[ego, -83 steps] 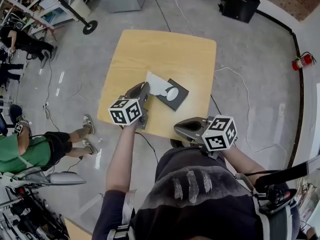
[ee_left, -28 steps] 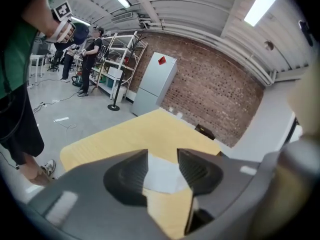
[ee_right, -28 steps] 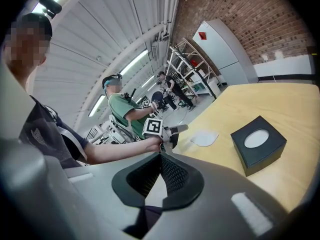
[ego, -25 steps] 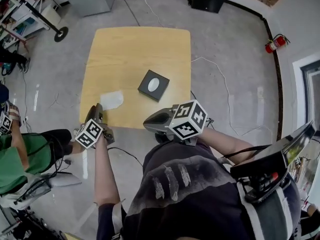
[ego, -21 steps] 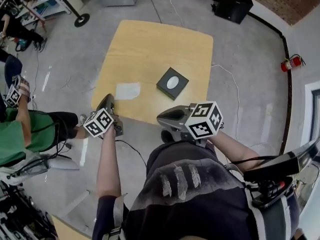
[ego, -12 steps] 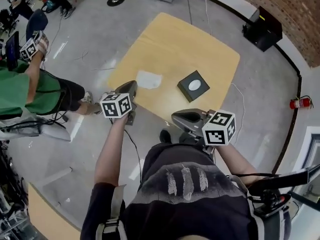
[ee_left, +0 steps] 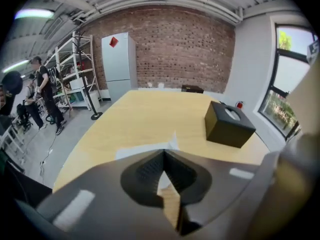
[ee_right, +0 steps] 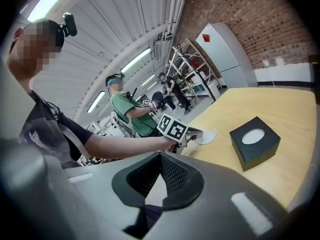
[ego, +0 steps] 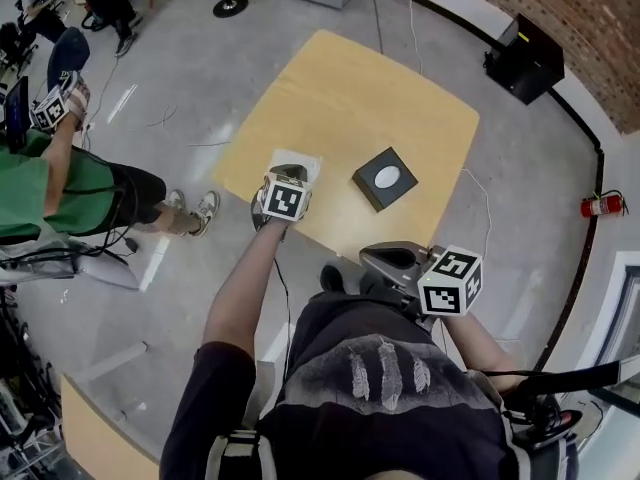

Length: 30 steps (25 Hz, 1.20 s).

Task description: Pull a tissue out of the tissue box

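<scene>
1. Already out of the tissue box, one white tissue lies flat on the wooden table. It sits to the left of the box in the head view, near it but not touching.
2. Such a sheet would likely handle as very light, soft and limp. It should crumple under any pinch, tear if snagged, and drift if moved quickly.
3. White shows in the oval opening on top of the box, which suggests more sheets inside. Whether a tuft stands up there cannot be told. Any next sheet would best be pinched at its highest fold in the middle of that opening and drawn straight up.
4. The box is small and dark, and looks light enough to lift along with a pull. Steadying it on a side wall, clear of the opening, would probably help.
5. The left gripper is over the loose tissue, left of the box, and tilts downward toward the table. Its jaws are clenched together. The sheet shows flat on the table just past the tips, and nothing appears to be pinched.
6. The left forearm reaches forward from the person's body, almost straight, toward the table edge nearest the person.
7. The right gripper is held back from the box, off the near table edge and close to the person's torso. Its jaws are closed on nothing, and it aims roughly toward the box and the left gripper.
</scene>
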Available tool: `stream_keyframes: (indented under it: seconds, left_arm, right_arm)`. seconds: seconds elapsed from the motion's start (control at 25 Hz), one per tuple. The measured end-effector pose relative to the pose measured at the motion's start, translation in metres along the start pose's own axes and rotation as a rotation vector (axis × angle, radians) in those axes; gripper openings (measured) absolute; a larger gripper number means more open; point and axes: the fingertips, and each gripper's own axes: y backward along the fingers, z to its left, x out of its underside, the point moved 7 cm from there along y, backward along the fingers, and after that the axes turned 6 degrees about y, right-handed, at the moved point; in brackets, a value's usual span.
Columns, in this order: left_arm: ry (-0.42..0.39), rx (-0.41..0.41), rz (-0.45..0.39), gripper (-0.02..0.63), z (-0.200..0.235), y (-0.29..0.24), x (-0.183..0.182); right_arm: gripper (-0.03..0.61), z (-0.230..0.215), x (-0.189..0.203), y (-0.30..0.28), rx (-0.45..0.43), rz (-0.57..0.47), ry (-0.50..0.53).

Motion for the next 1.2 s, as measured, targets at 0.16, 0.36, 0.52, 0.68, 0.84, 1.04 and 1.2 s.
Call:
stream_keyframes:
  seconds: [0.16, 0.36, 0.52, 0.68, 0.84, 1.04, 1.2]
  left_arm:
    - [-0.027, 0.043, 0.035, 0.002, -0.01, -0.003, 0.007]
    - [-0.097, 0.081, 0.05, 0.002, -0.045, -0.007, 0.008]
    - [-0.105, 0.082, 0.082, 0.002, -0.062, -0.02, 0.013]
    - [-0.105, 0.1, 0.085, 0.002, -0.067, -0.024, 0.016]
    - [-0.122, 0.122, 0.102, 0.003, -0.071, -0.027, 0.022]
    - [-0.125, 0.159, 0.121, 0.026, -0.077, -0.031, 0.025]
    - [-0.08, 0.202, 0.12, 0.095, -0.077, -0.03, 0.029]
  right_arm:
    - [-0.006, -0.002, 0.007, 0.009, 0.028, -0.029, -0.042]
    - [-0.006, -0.022, 0.009, 0.024, 0.014, -0.031, -0.062]
    - [-0.006, -0.033, 0.009, 0.028, -0.016, -0.028, -0.054]
    - [-0.006, -0.036, 0.011, 0.024, -0.031, -0.004, -0.058]
    - [-0.006, -0.039, 0.014, 0.022, -0.034, 0.014, -0.069]
    - [-0.006, -0.042, 0.013, 0.021, -0.035, 0.022, -0.074]
    - [-0.006, -0.042, 0.011, 0.019, -0.039, 0.028, -0.076]
